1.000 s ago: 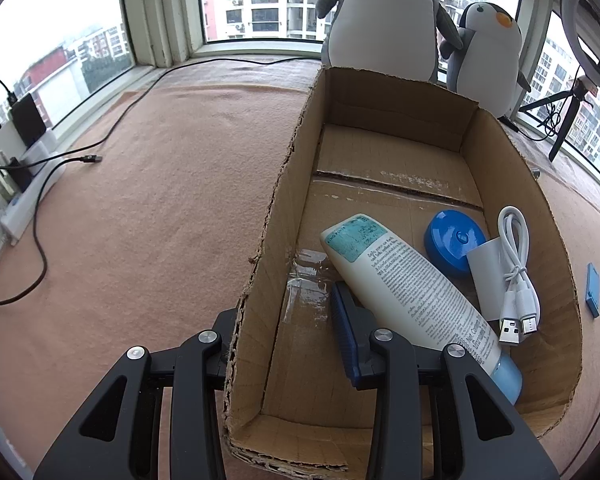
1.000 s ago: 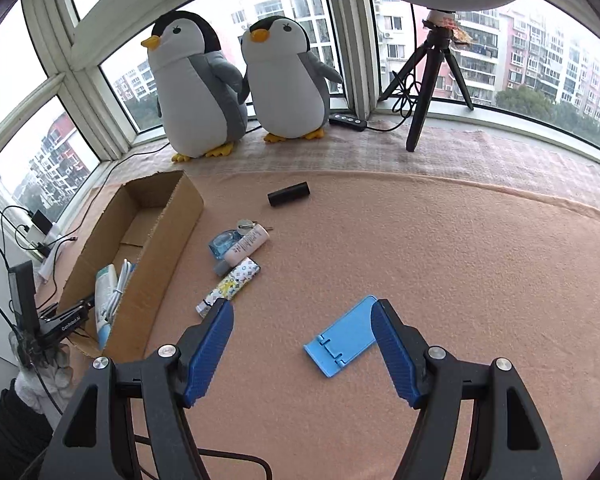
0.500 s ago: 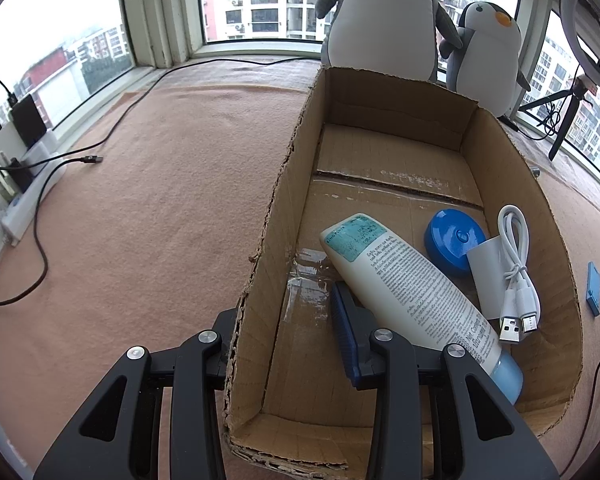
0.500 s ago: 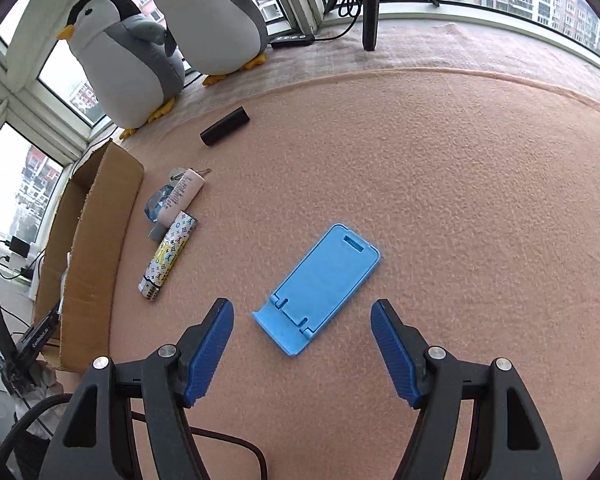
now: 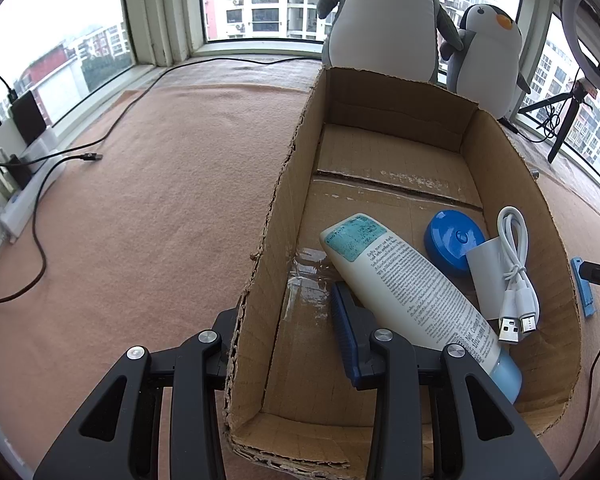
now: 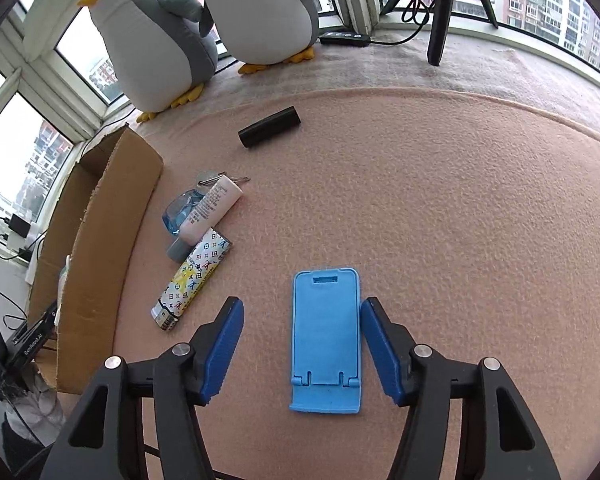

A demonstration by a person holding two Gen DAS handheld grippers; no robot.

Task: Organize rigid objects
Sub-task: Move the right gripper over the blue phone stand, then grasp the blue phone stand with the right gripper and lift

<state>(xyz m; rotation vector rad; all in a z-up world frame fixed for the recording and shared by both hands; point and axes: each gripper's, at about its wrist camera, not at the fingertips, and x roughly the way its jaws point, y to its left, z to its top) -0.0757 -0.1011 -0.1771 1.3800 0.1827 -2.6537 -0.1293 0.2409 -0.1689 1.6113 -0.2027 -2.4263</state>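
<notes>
Blue phone stand (image 6: 326,336) lies flat on the surface between the right gripper (image 6: 302,350)'s wide-open, empty fingers; squeeze evenly on its long edges. Left gripper (image 5: 284,332) straddles the box wall (image 5: 260,280).

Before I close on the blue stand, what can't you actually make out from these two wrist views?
- Left gripper: in the left wrist view the cardboard box wall hides its left fingertip, so grip on the wall is unclear.
- White tube: its capped end sits behind the gripper.
- Blue phone stand: right gripper straddles it; contact unclear.
- Clear blue bottle: mostly under the pink tube.
</notes>
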